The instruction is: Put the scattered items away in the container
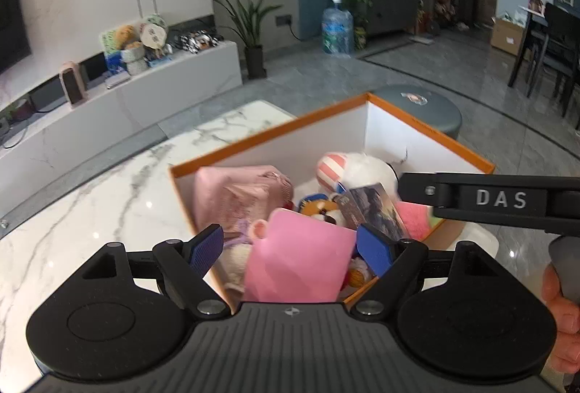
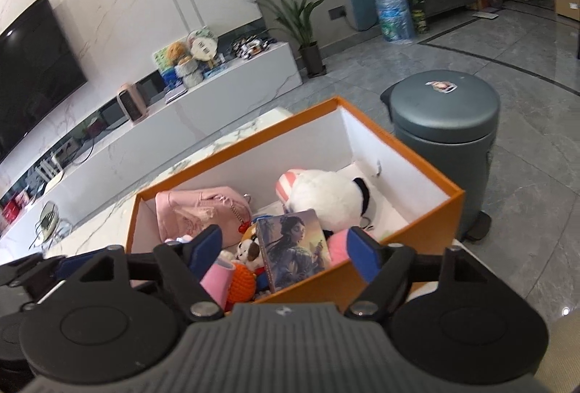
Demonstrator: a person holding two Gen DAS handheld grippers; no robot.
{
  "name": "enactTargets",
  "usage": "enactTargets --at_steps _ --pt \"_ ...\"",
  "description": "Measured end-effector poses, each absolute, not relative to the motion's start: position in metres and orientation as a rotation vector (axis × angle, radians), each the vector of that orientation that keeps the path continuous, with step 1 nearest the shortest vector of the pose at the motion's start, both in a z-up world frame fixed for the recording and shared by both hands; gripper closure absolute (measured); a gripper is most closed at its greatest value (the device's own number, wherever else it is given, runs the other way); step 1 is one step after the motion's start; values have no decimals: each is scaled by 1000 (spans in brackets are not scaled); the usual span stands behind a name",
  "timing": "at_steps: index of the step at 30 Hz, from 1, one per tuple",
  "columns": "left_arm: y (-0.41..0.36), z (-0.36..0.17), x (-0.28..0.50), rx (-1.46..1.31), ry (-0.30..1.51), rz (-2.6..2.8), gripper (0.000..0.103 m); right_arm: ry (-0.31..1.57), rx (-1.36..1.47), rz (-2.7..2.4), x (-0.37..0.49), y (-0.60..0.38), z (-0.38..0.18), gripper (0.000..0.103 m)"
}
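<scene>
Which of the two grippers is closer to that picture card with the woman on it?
Right. The right gripper hangs open directly over the picture card in the orange box; the left gripper is over the flat pink item beside it.

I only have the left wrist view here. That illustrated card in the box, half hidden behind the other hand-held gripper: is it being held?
Observer: No. In the right wrist view the card stands on edge among the toys, and the right hand-held gripper is open, its pads clear of it.
Operator: What is pictured on it?
Observer: A painted dark-haired figure, looking down.
Operator: What is the grey round thing beyond the box?
Observer: A lidded bin standing on the floor beside the box.
</scene>
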State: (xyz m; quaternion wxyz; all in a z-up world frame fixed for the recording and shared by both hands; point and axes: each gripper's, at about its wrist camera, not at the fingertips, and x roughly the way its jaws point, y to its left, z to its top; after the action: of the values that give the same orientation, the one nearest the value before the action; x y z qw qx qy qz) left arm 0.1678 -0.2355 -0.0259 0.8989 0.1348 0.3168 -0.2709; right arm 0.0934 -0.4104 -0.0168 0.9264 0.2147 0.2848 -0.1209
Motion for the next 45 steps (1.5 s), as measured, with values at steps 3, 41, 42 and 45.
enactTargets --at_steps 3,41,42,45 --pt "-224 -11 162 248 624 -528 8 562 440 -257 83 -407 -7 21" --pt "-129 32 60 145 507 -359 7 486 234 -308 -32 -301 39 6" --pt "-127 30 58 148 509 -358 7 487 226 -307 -34 -299 37 6" --pt "-125 23 53 157 515 -355 7 497 214 -304 -37 -295 32 6"
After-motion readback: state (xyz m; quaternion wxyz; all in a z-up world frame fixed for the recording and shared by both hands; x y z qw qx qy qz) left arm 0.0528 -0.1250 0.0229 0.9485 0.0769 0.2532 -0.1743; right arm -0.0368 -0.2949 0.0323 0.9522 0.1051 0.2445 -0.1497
